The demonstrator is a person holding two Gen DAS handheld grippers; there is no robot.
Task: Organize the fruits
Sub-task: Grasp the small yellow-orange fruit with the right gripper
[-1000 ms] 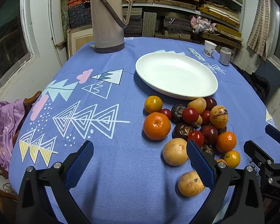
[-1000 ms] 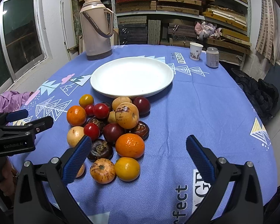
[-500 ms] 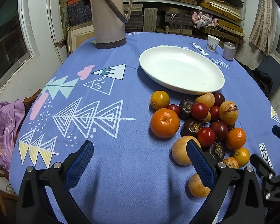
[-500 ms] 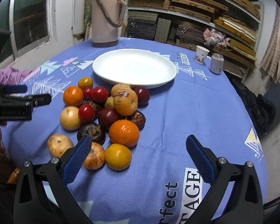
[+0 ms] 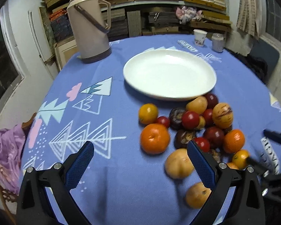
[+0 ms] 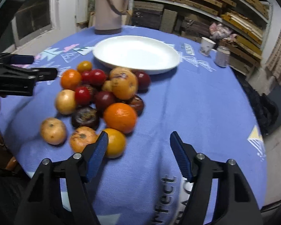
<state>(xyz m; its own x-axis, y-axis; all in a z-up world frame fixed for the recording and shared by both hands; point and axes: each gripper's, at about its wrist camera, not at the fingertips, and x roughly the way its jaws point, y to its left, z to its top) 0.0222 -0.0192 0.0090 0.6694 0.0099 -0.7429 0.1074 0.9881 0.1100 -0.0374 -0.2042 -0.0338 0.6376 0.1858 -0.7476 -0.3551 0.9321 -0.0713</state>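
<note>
The right gripper (image 6: 138, 146), its jaws just narrowed around nothing, is held beside the fruit pile (image 6: 103, 97); the left gripper (image 5: 140, 159) is held wide open, empty.

Left black gripper with blue ribbed pads (image 5: 140, 161) spread wide over blue patterned tablecloth (image 5: 121, 187), nothing between. Heap of round mixed-colour fruits (image 5: 193, 129) just beside empty white oval plate (image 5: 168, 75). Beige thermos jug (image 5: 89, 24) behind.

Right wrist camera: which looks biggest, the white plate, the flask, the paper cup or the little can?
1. white plate
2. flask
3. paper cup and little can: alike, no ranking.

The flask stands farthest back, so it may really be bigger than it looks.
</note>
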